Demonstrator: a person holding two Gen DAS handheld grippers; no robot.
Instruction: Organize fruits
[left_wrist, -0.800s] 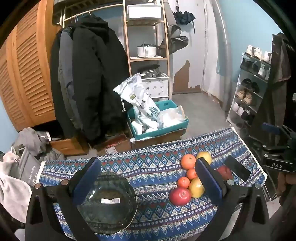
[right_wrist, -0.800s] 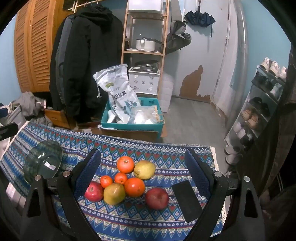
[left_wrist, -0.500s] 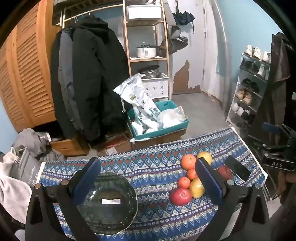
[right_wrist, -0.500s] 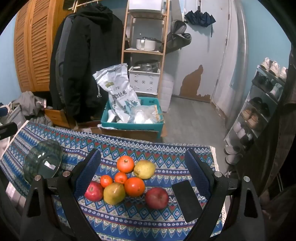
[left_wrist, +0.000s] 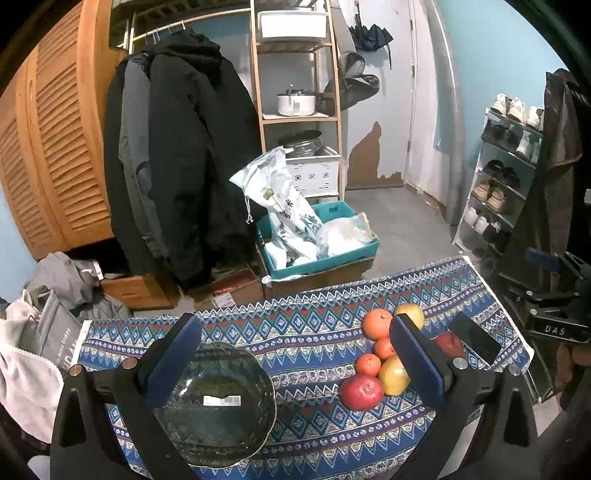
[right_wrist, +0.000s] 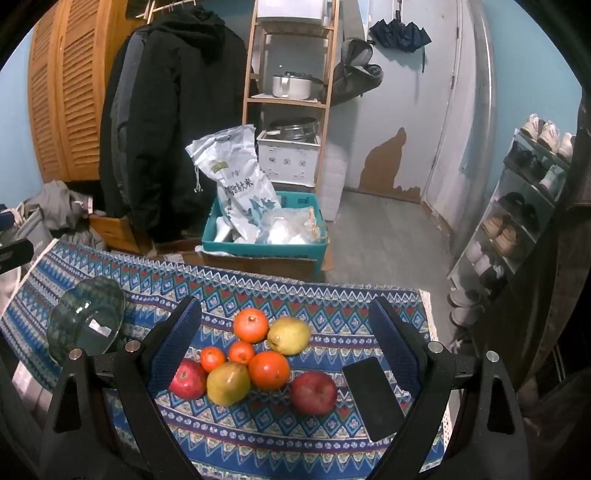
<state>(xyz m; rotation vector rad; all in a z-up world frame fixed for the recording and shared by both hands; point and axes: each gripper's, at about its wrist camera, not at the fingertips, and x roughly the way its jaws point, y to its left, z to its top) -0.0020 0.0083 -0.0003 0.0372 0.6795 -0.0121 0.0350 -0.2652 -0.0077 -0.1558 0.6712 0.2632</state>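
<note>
A cluster of fruit lies on the patterned tablecloth (right_wrist: 258, 295): a red apple (right_wrist: 314, 393), a second red apple (right_wrist: 188, 378), a brownish pear (right_wrist: 228, 384), a yellow pear (right_wrist: 289, 335), large oranges (right_wrist: 269, 370) and small tangerines (right_wrist: 241, 352). A dark green glass bowl (left_wrist: 218, 402) stands to the left of the fruit, empty, with a barcode label. My left gripper (left_wrist: 295, 328) hovers open above the bowl's right side, holding nothing. My right gripper (right_wrist: 284, 314) hovers open over the fruit pile, nothing between its fingers.
A black phone (right_wrist: 373, 398) lies right of the fruit near the table's right edge. Behind the table sit a teal crate (right_wrist: 264, 251) with bags on a cardboard box, hanging coats (left_wrist: 177, 155), a wooden shelf (left_wrist: 299, 96) and a shoe rack (left_wrist: 506, 177).
</note>
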